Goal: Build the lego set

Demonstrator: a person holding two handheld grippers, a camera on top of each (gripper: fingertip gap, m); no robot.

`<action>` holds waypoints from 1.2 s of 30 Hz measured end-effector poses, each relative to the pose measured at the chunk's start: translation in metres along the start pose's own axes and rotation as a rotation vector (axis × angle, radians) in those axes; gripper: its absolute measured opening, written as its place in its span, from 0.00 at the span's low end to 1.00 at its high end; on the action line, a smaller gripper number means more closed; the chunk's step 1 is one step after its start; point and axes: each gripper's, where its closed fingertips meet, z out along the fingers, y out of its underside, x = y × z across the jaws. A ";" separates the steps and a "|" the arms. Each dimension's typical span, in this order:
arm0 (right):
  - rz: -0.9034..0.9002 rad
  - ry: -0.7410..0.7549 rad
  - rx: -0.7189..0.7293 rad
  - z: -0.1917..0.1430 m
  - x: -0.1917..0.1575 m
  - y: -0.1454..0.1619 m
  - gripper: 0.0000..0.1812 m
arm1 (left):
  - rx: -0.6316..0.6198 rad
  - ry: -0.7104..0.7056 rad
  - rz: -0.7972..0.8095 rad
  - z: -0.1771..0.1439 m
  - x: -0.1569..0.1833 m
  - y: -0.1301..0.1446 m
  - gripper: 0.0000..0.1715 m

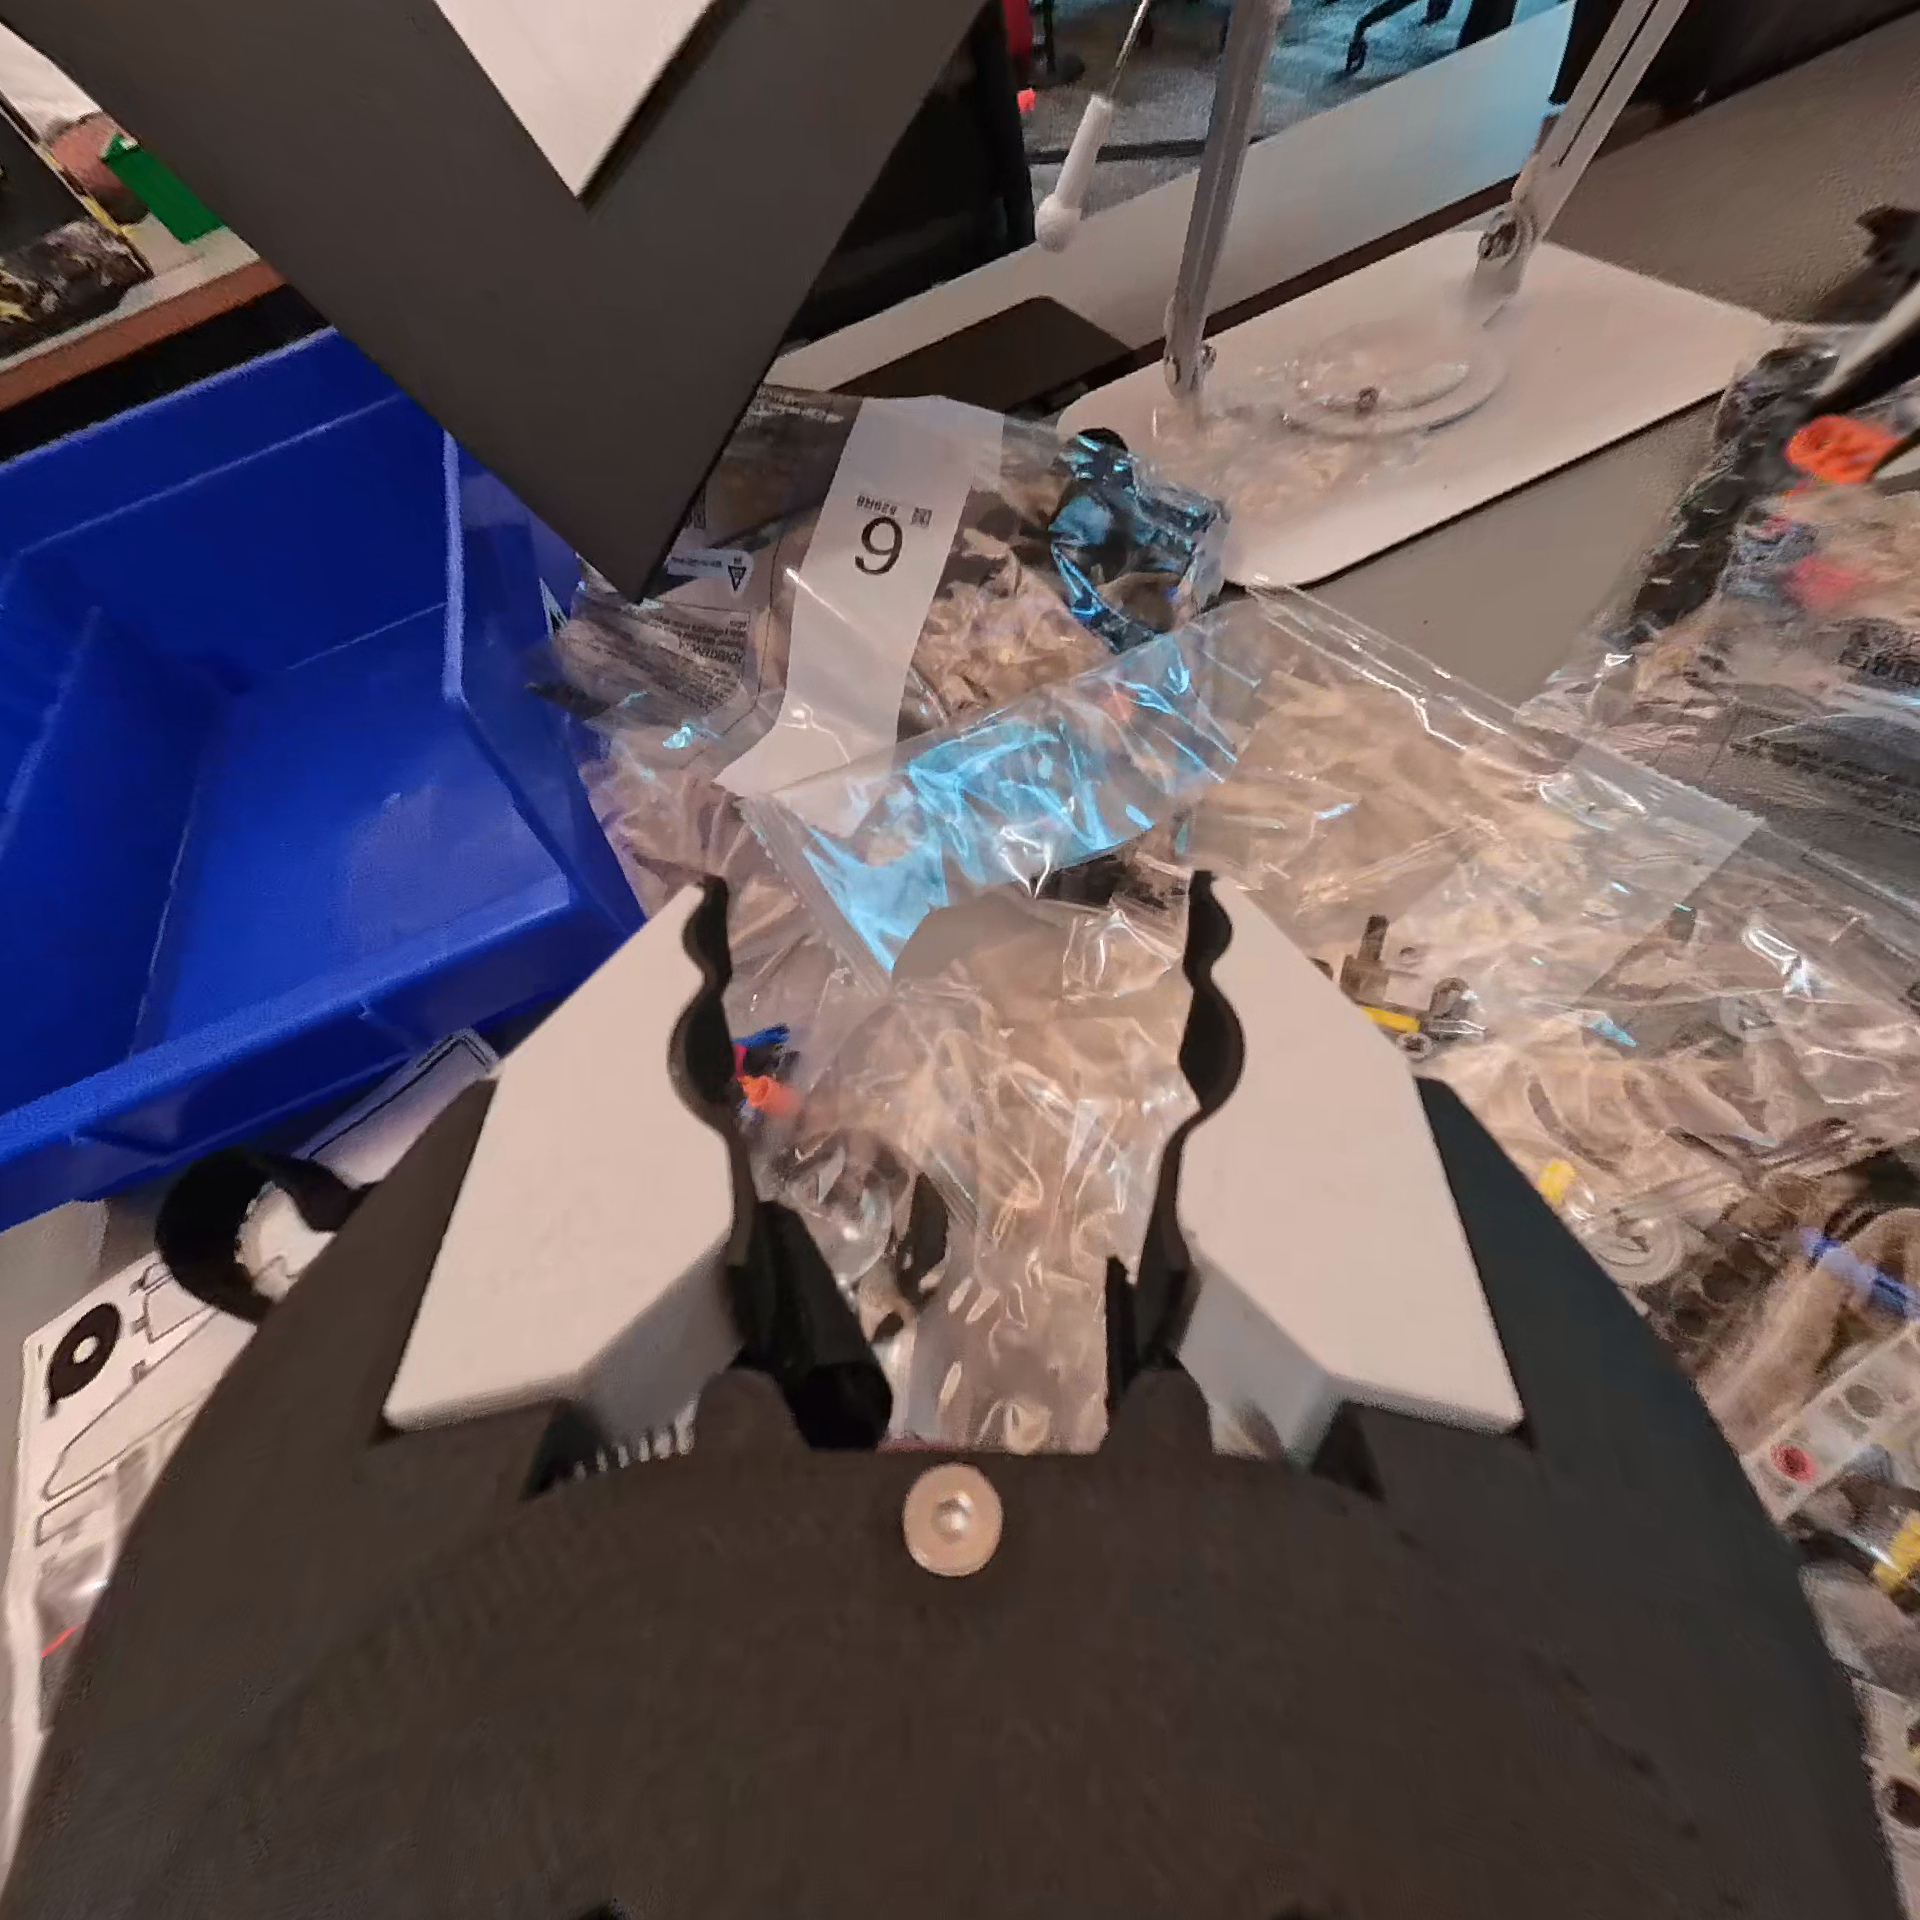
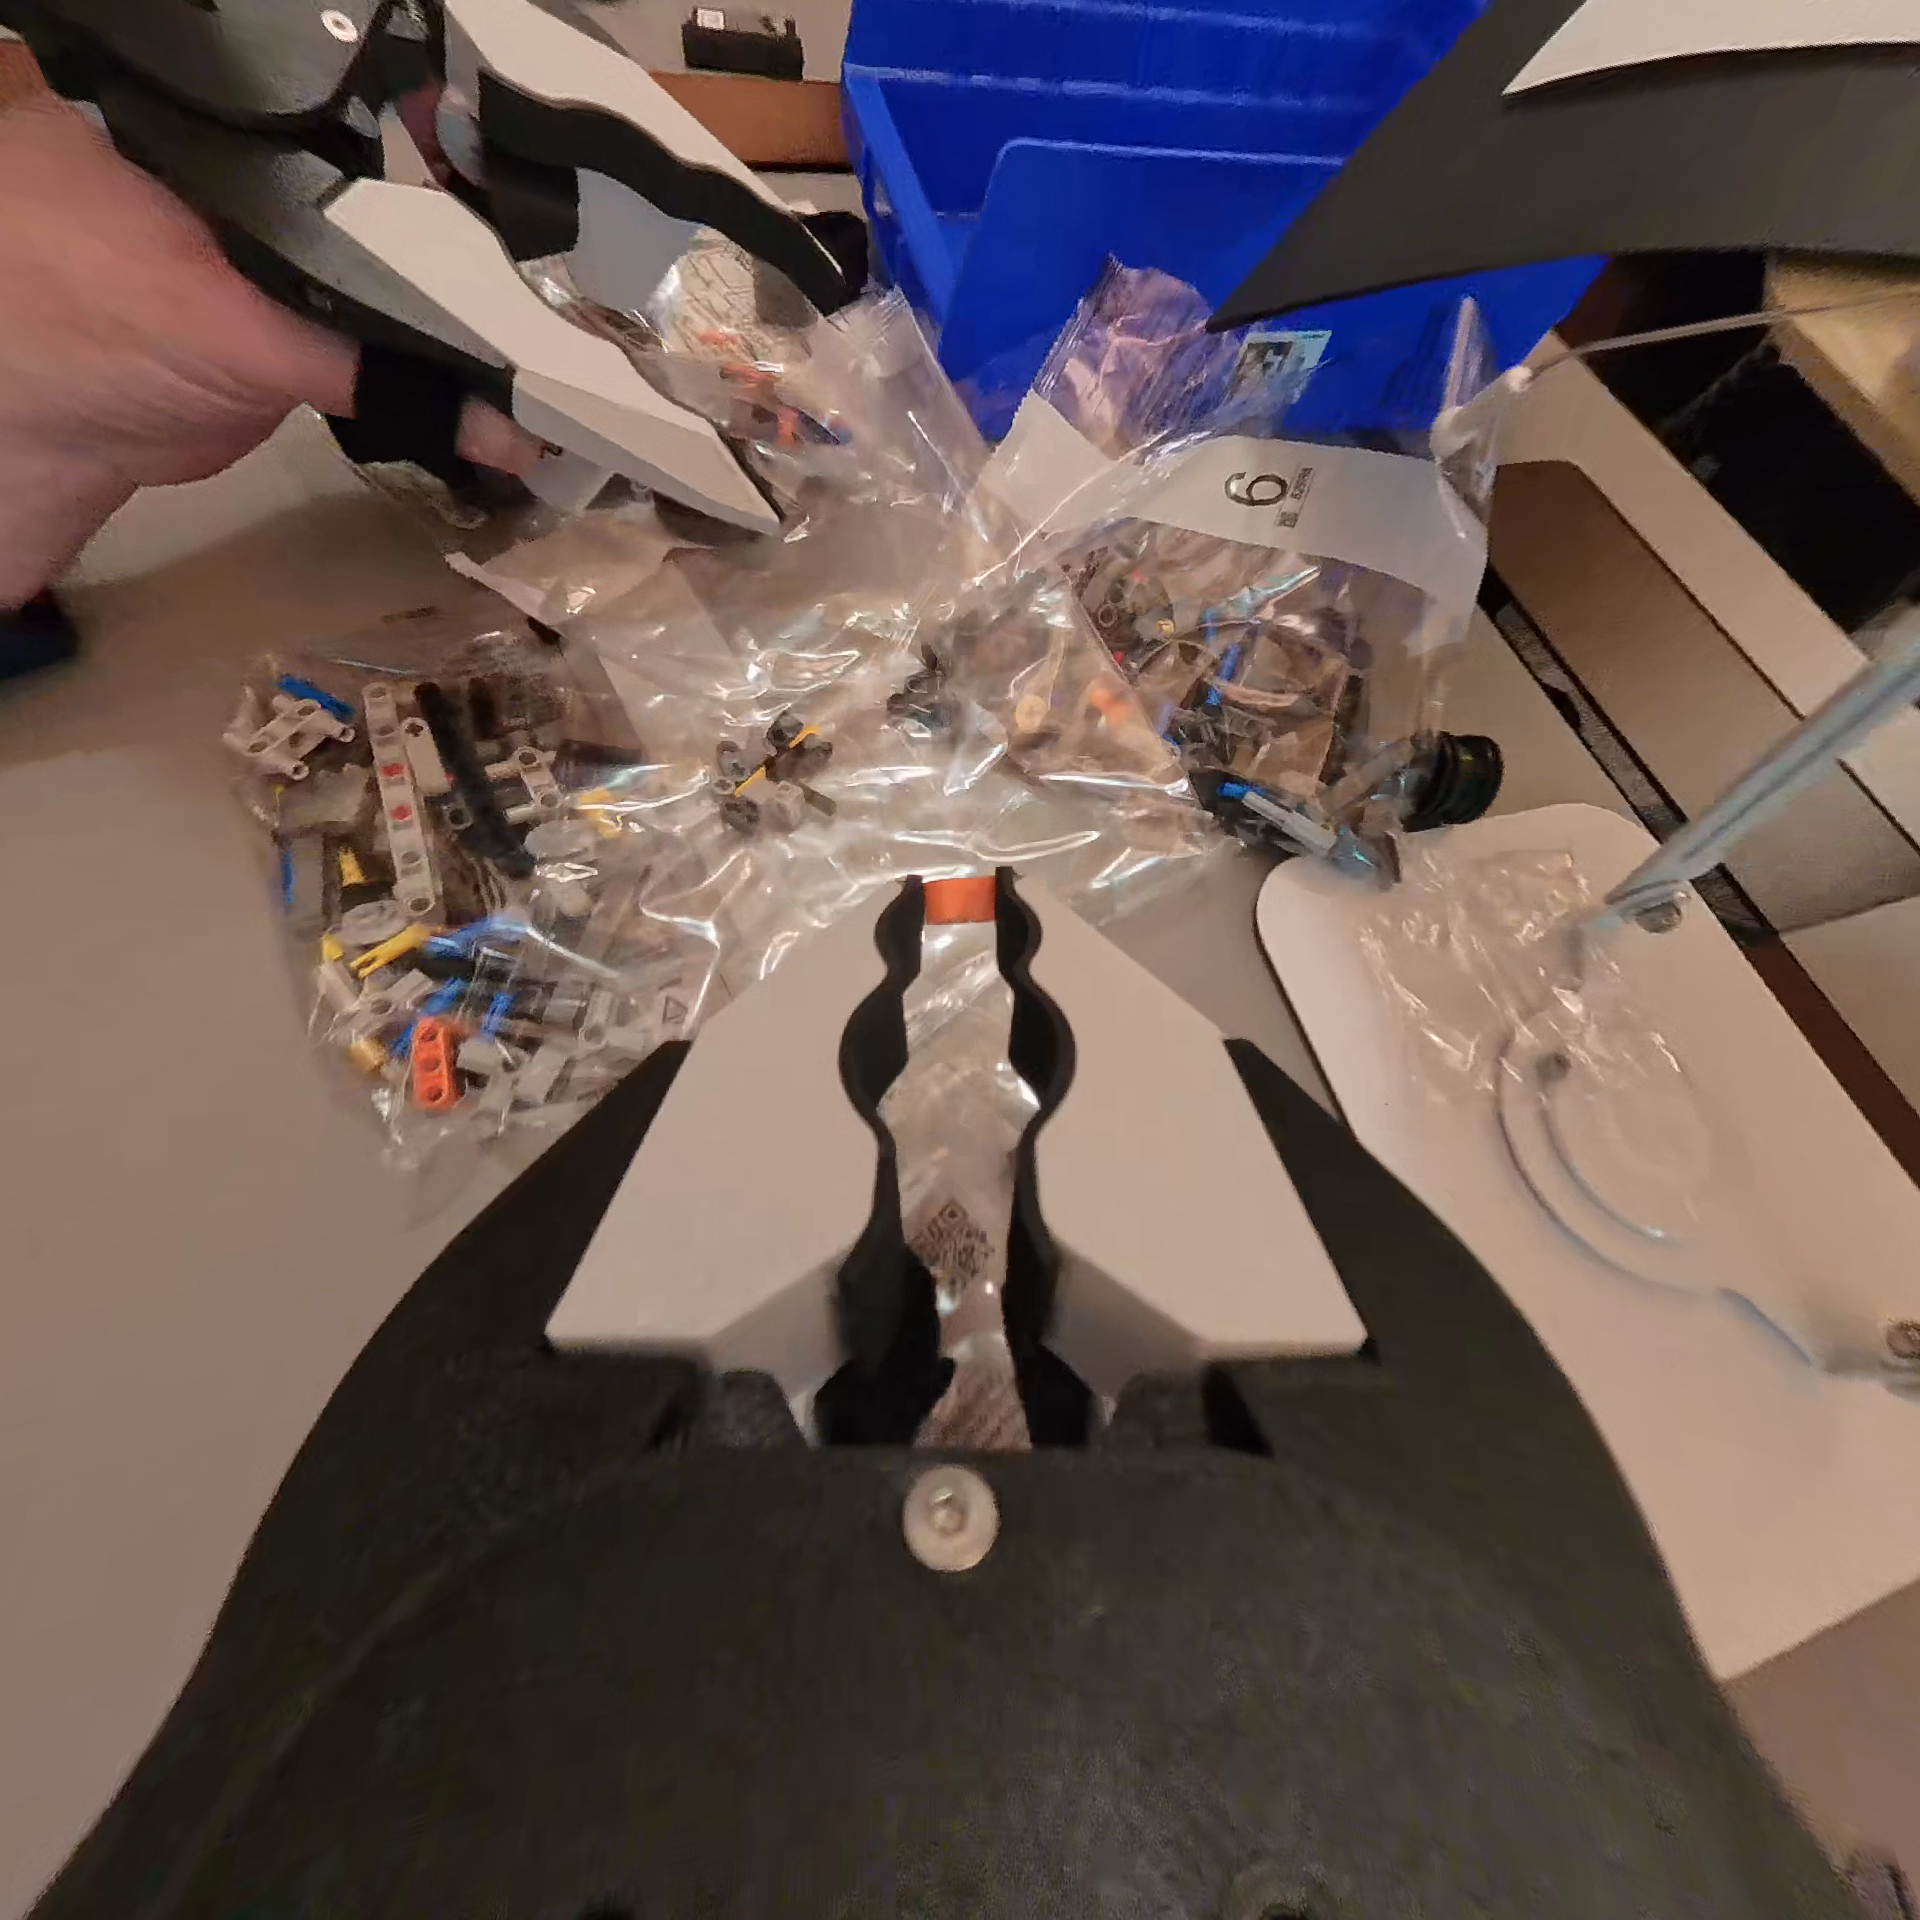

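— Bags first, I'd say: I'm at the sorting stage, no bricks joined yet. My right tongs (image 2: 958, 896) are pinched on a small orange piece (image 2: 960, 900) at the tips, above the crumpled clear bags (image 2: 831, 665) on the tabletop (image 2: 125, 1039).

— And your left?

— My left tongs (image 1: 956, 914) stand wide apart, gripping nothing, low over the bag pile (image 1: 1039, 1091) just beside the blue bin (image 1: 260, 779).

— Next move?

— I judge the orange piece needs setting somewhere clear, then the left tongs should close on a bag edge; the slick film could slip.

— What differs between cameras?

— Only the right view shows the opened bag of loose grey, blue and yellow parts (image 2: 436, 894) and the hand (image 2: 135, 343) holding the left tool. The left view alone shows the printed sheet (image 1: 94, 1382) by the bin. Both show the numbered bag (image 1: 883, 582) and the white lamp base (image 2: 1558, 1143).
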 end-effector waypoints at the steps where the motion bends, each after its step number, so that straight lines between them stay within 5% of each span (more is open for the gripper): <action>1: 0.001 0.010 -0.001 -0.004 0.001 0.003 0.06 | 0.002 -0.003 0.003 -0.002 0.000 -0.001 0.51; 11: 0.035 0.076 0.002 -0.019 0.030 0.020 0.06 | -0.091 -0.112 0.008 -0.048 -0.017 0.010 0.63; 21: 0.035 0.051 0.010 -0.016 0.024 0.020 0.06 | -0.454 -0.036 0.095 -0.059 -0.003 0.084 0.65; 30: 0.027 0.039 0.021 -0.017 0.022 0.018 0.06 | -0.452 -0.062 0.096 -0.056 -0.004 0.097 0.46; 36: 0.034 0.035 0.036 -0.019 0.023 0.016 0.06 | -0.360 -0.054 0.053 -0.062 -0.006 0.090 0.19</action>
